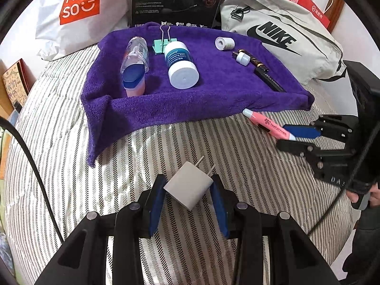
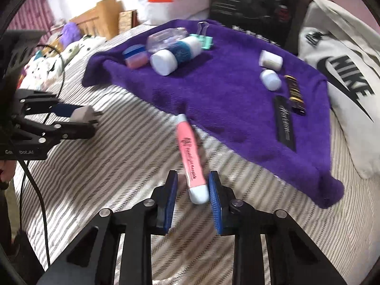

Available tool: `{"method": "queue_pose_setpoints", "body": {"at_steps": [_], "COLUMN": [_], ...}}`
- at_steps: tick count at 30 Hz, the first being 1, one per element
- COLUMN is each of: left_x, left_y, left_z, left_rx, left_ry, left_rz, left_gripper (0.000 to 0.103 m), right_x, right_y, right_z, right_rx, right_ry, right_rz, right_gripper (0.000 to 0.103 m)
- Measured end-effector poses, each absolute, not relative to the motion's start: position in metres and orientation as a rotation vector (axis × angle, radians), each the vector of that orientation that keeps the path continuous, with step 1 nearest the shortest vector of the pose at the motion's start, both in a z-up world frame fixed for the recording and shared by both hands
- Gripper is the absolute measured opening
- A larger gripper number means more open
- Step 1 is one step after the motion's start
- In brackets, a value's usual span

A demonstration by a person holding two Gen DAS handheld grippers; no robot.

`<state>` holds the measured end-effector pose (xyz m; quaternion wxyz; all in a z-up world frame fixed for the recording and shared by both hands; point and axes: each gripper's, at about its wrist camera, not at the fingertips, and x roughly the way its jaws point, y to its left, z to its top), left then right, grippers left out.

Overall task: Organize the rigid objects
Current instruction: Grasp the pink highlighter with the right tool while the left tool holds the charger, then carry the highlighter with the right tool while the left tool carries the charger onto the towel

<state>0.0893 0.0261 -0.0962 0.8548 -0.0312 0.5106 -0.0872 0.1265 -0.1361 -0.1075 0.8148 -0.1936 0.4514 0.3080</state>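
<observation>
**Charger and highlighter held, purple towel ahead**

The left gripper (image 1: 187, 190) has its blue pads closed against the sides of a white plug charger (image 1: 187, 185), prongs pointing away, above the striped bedcover (image 1: 71, 166). The right gripper (image 2: 192, 190) has a pink highlighter (image 2: 191, 159) between its pads; only one pad clearly touches it, so whether the grip is firm cannot be told.

Beyond both lies the purple towel (image 1: 213, 90), carrying a clear bottle (image 1: 134, 66), a white jar (image 1: 181, 65), a teal binder clip (image 1: 161, 44), a small white roll (image 1: 224, 43), a small cap (image 1: 242, 58) and a dark pen (image 1: 263, 73).

Risks: the highlighter, held near its end, could pivot or slip free; the charger, gripped corner-on, could twist. The round jar may roll if nudged.

Readable: "MINISO" on the white bag (image 1: 78, 2), "NIKE" on the grey bag (image 1: 277, 35)
</observation>
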Motion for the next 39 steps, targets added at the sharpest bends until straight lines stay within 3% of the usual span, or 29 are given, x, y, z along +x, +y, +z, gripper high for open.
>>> {"method": "queue_pose_setpoints", "body": {"at_steps": [4, 10, 25, 39], "left_x": [0.088, 0.089, 0.091, 0.087], "left_y": [0.026, 0.026, 0.021, 0.027], "left_z": [-0.096, -0.095, -0.096, -0.077], "left_rx": [-0.073, -0.081, -0.042, -0.095], "left_ry": [1.071, 1.07, 1.074, 1.042], "left_rz": [-0.187, -0.189, -0.164, -0.19], "left_gripper": [0.037, 0.037, 0.037, 0.037], "right_x": [0.137, 0.134, 0.095, 0.104], "right_y": [-0.127, -0.126, -0.142, -0.167], "right_z": [-0.107, -0.105, -0.109, -0.086], "right_rx": [-0.394, -0.389, -0.437, -0.277], "right_ry": [0.962, 0.985, 0.994, 1.02], "right_rz": [0.664, 0.659, 0.546, 0.607], "right_gripper": [0.027, 0.016, 0.017, 0.016]}}
